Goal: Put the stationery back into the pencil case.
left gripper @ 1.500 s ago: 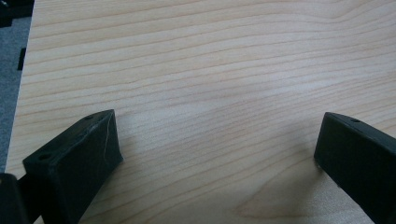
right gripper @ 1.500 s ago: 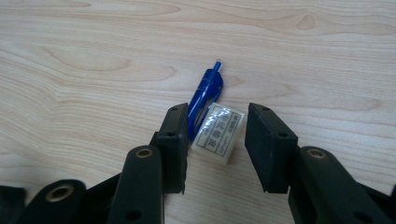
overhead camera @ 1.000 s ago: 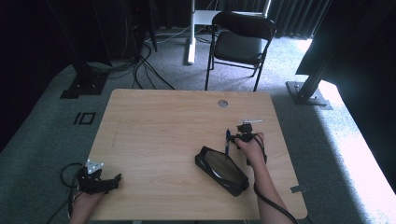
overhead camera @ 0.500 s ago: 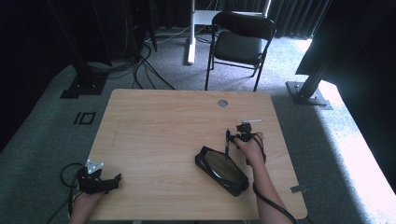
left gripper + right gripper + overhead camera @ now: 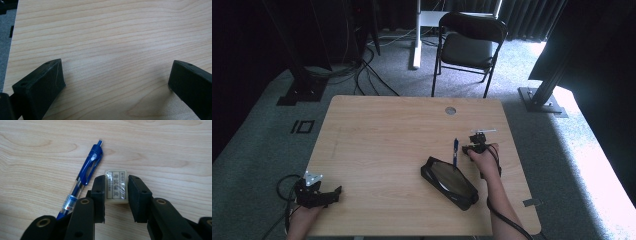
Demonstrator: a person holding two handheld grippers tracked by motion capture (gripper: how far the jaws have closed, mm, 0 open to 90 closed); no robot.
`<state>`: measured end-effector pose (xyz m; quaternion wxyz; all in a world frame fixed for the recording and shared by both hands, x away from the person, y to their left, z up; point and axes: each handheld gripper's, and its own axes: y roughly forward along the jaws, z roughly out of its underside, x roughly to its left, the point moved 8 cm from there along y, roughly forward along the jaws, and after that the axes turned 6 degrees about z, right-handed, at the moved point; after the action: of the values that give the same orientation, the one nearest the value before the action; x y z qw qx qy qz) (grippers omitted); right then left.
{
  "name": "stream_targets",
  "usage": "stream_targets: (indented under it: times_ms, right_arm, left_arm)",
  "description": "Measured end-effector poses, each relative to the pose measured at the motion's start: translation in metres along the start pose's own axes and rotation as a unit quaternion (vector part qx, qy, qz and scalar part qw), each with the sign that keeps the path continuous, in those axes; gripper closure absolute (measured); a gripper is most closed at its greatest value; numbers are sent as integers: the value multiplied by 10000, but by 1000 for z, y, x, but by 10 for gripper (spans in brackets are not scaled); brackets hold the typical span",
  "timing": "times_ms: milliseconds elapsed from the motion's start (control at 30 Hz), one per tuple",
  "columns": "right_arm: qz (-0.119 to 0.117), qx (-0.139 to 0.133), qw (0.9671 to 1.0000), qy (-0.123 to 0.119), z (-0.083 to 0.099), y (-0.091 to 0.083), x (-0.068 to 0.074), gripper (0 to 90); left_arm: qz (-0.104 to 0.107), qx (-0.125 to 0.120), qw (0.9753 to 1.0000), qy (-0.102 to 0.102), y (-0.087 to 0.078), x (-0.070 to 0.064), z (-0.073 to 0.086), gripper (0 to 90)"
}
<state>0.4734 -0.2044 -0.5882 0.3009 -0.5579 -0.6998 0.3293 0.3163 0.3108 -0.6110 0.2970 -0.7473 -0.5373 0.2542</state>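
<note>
Grey carpet surrounds a pale wooden bench (image 5: pixel 387 135), with a black folding chair (image 5: pixel 469 47) standing behind its far edge. At the near left corner of the bench, the left gripper (image 5: pixel 334 194) rests low in the person's left hand, its jaws spread wide apart over bare wood with nothing between them, as the left gripper view shows. Farther right, a black case (image 5: pixel 449 182) lies at a slant on the bench, and a blue pen (image 5: pixel 455 152) lies just beyond its far end. Right of the pen, the right gripper (image 5: pixel 469 148) is held in the person's right hand (image 5: pixel 484 161). In the right gripper view its jaws are closed on a small white eraser (image 5: pixel 116 186) in a clear printed wrapper, which sits on the bench just beside the pen (image 5: pixel 83 180), the two close together but apparently not touching.
</note>
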Motion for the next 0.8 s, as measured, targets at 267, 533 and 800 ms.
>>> stream_targets:
  times_ms: [267,533,800]
  right_arm:
    - [-96,-96,9999,-83,1,-17,-4,681]
    - [-150,-178,9994,-250,2,-31,-4,681]
    - [-245,-228,9987,-389,4,-44,-4,682]
  left_arm:
    - [0,1,10000,1,0,0,0,6]
    - [-1,0,10000,0,0,0,0,6]
    - [-1,1,10000,2,0,0,0,5]
